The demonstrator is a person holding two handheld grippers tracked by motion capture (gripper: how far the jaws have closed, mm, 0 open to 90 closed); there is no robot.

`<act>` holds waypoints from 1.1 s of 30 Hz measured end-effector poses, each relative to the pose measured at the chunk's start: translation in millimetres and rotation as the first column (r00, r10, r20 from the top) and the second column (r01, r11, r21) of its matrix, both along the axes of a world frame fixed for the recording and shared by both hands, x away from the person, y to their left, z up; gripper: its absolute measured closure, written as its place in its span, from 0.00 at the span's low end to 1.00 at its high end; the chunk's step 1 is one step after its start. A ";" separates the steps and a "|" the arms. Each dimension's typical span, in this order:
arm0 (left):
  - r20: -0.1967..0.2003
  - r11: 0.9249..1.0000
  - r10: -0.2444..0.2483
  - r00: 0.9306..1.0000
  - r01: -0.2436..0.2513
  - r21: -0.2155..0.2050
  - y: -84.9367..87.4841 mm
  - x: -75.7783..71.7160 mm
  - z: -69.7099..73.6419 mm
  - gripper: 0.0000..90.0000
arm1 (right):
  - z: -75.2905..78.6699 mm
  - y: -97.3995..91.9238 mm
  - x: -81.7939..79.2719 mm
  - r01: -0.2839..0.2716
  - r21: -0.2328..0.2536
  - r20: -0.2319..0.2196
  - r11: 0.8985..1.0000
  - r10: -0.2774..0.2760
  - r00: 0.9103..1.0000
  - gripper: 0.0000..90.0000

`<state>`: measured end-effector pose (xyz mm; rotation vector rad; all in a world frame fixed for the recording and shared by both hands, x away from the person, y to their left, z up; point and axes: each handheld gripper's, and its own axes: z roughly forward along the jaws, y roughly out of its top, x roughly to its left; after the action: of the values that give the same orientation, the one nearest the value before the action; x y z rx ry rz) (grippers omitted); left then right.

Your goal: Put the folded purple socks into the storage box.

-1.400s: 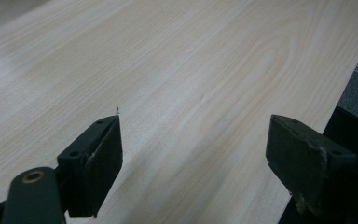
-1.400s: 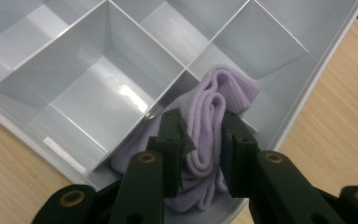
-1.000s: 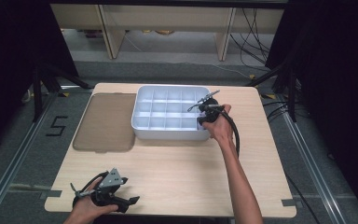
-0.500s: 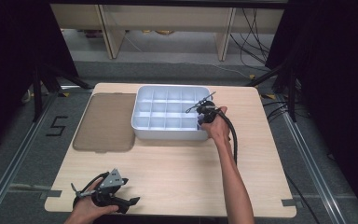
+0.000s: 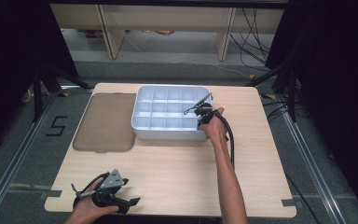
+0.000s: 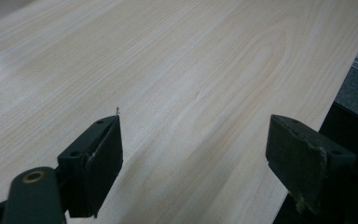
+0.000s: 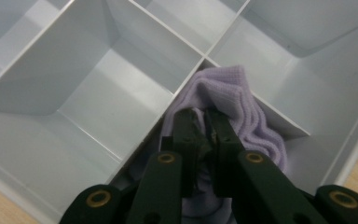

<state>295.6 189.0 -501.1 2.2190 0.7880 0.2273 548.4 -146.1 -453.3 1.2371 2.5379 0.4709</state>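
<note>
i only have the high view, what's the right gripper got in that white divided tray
Observer: The right gripper is shut on a lilac knitted cloth, pinching a fold of it; its jaws have just been closing.
Operator: is the cloth in a compartment
Observer: Yes, it sits bunched in one compartment of the white divided plastic tray, against a corner where the dividers cross.
Operator: neighbouring compartments?
Observer: The ones beside it look empty in the right gripper view.
Operator: and the left gripper
Observer: The left gripper is open, with nothing but the pale wooden table between its jaws.
</note>
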 end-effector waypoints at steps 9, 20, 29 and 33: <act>-0.013 1.000 0.008 1.000 -0.008 -0.018 -0.2 -0.6 0.2 0.20 | 15.9 -6.8 -2.9 0.006 0.031 0.014 0.999 -0.006 1.000 0.83; -0.003 1.000 0.015 1.000 -0.015 -0.007 0.1 0.6 0.4 0.20 | 43.8 -25.1 -25.6 0.045 0.170 0.103 0.984 -0.063 0.993 0.75; 0.001 1.000 0.014 1.000 -0.014 -0.021 0.3 0.6 0.8 0.20 | 50.7 -24.3 -39.4 0.021 0.211 0.144 0.977 -0.053 0.988 0.70; 0.002 1.000 0.012 1.000 -0.012 -0.020 0.3 0.7 0.9 0.20 | 49.5 -24.1 -46.5 0.005 0.233 0.172 0.972 -0.046 0.984 0.69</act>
<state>296.3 189.3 -500.2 2.1952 0.7990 0.2268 501.9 -170.2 -403.9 1.2423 2.3661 0.8527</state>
